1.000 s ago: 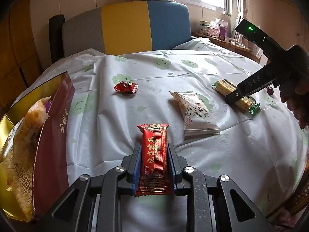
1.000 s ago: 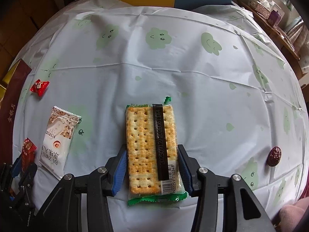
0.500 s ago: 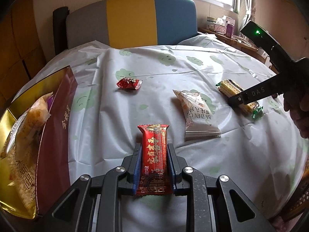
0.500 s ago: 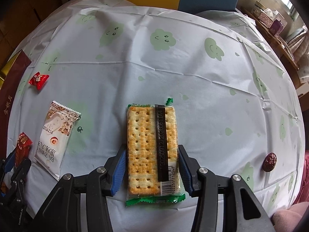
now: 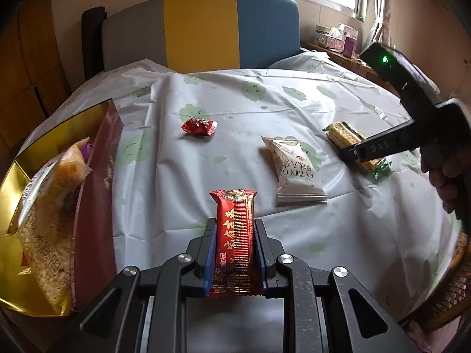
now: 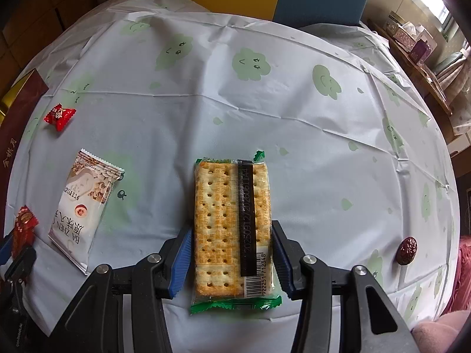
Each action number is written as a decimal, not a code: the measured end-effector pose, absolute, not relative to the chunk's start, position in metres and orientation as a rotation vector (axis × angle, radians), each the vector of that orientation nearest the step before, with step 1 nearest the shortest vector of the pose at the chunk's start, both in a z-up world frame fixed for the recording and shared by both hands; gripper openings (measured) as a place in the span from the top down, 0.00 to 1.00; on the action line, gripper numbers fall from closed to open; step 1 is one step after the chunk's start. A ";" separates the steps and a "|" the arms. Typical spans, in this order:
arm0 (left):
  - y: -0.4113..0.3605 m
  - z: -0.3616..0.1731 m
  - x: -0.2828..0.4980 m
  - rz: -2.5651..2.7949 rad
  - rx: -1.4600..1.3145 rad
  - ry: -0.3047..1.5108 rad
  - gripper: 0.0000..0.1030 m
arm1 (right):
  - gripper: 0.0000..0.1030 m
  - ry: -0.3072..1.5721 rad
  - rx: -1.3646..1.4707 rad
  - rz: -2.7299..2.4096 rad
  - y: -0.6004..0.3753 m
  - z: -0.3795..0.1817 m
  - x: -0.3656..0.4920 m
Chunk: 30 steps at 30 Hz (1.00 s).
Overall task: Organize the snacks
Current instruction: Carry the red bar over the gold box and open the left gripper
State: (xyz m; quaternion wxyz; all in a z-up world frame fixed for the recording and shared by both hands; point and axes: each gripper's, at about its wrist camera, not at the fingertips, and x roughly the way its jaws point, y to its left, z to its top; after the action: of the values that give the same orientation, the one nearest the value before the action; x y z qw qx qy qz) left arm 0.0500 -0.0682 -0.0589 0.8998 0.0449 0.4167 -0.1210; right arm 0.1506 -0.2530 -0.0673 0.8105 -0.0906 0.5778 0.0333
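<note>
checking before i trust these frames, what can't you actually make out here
- Gold gift box: left wrist view, its near end runs off the frame edge; contents beneath the crispy snack bag are hidden.
- Red snack bar: the left gripper covers its sides.
- Cracker pack: right wrist view, whether the right gripper has lifted it off the tablecloth.
- Dark red item: too small to identify.

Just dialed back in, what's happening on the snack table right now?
Both grippers are loaded. The left gripper is shut on a red snack bar, with the gold and maroon box to its left. The right gripper is shut on the cracker pack. A white packet, a small red candy and a dried date lie loose on the tablecloth.
</note>
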 end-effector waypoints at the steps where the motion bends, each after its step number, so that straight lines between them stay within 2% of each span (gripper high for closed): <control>1: -0.067 -0.056 0.050 -0.250 0.090 0.858 0.78 | 0.51 1.233 -0.197 0.071 -0.253 -0.067 0.150; 12: -0.033 -0.011 0.036 -0.224 0.001 0.801 0.78 | 0.51 1.218 -0.230 0.076 -0.248 -0.067 0.145; 22: 0.100 0.025 0.042 0.094 -0.212 0.760 0.78 | 0.52 1.211 -0.247 0.076 -0.245 -0.066 0.143; 30: 0.190 0.010 0.036 0.336 -0.293 0.791 0.77 | 0.52 1.204 -0.263 0.073 -0.240 -0.065 0.141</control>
State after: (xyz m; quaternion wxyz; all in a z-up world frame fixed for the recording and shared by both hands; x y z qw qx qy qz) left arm 0.0361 0.1903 0.0103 0.8987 -0.1416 0.3819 0.1625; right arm 0.1406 -0.2404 -0.0650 0.8154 -0.1233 0.5646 0.0342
